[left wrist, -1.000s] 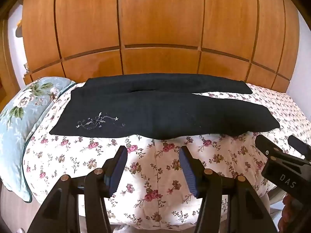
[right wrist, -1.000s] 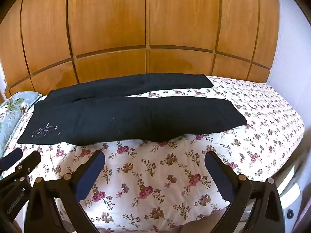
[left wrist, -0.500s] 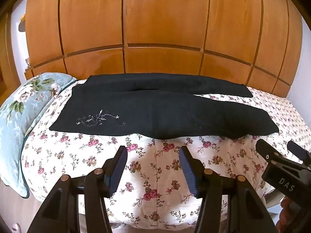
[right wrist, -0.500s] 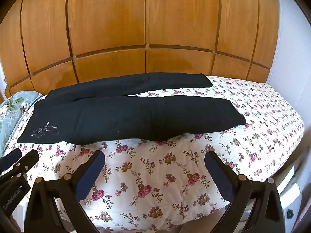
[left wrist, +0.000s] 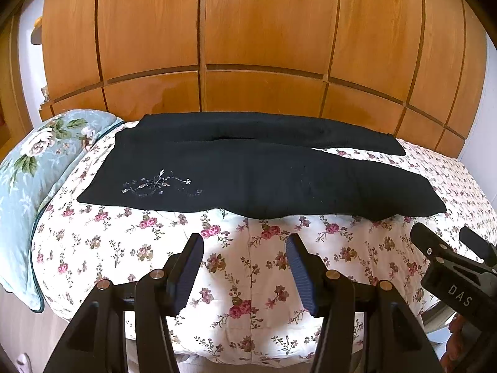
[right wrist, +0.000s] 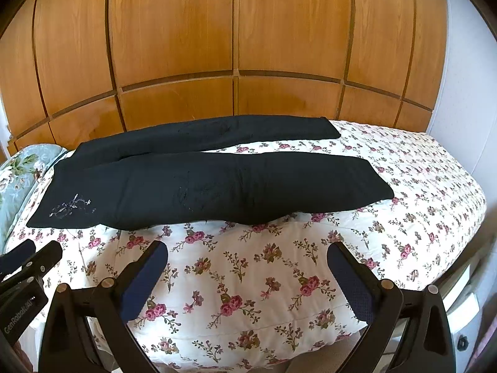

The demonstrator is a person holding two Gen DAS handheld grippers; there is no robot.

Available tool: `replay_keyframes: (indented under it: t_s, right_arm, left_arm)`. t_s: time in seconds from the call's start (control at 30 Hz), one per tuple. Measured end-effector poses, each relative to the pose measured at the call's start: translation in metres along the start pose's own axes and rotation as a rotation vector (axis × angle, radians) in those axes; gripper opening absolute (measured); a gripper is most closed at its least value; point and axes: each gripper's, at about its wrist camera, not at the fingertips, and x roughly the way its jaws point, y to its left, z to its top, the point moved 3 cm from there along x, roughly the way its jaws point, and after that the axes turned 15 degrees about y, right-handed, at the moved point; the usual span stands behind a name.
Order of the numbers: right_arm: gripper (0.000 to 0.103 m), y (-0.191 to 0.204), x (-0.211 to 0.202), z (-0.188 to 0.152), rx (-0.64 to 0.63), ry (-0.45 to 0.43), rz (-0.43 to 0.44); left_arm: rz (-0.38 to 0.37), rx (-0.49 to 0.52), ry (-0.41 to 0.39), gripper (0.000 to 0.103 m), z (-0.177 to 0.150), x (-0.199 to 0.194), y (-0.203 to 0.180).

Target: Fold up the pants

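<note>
we hold both tools back from the near edge of the bed (right wrist: 248,279), above the flowered quilt, with nothing in either one. the left gripper (left wrist: 245,267) has its jaws apart with a moderate gap, and the right gripper (right wrist: 248,279) stands spread wider. neither touches cloth.

the black pants (left wrist: 248,174) lie flat across the bed, unfolded. the waist is at the left, near the blue floral pillow (left wrist: 34,180), and the two legs run off to the right. the near leg (right wrist: 248,183) is well clear of the far leg (right wrist: 223,133) at the hem end, and they meet only toward the waist. a pale embroidered sprig (left wrist: 158,183) marks the near hip. behind the bed stand wooden wardrobe doors (right wrist: 236,46).

we judge the cloth soft and limp, light enough for one pinch to lift, with some body, as of a knit or fleece. it will sag between two holds and drag over the quilt rather than slide. the quilt is soft too, so a low pinch may catch bedding along with the pants.

for the first fold, leg onto leg, we would take the near edge at two places: the left tool at the waist corner (left wrist: 84,199), the right tool at the near hem corner (right wrist: 385,195). holding only the edge layers should keep the fold straight. both tools are well short of those corners.
</note>
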Motion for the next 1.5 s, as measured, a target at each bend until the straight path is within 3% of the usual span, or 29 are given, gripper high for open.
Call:
replay_keyframes:
  t_s: [1.5]
  right_arm:
    - [0.103, 0.000, 0.023, -0.004, -0.029, 0.041, 0.005]
  left_arm:
    - [-0.016, -0.028, 0.059, 0.056, -0.002, 0.027, 0.012]
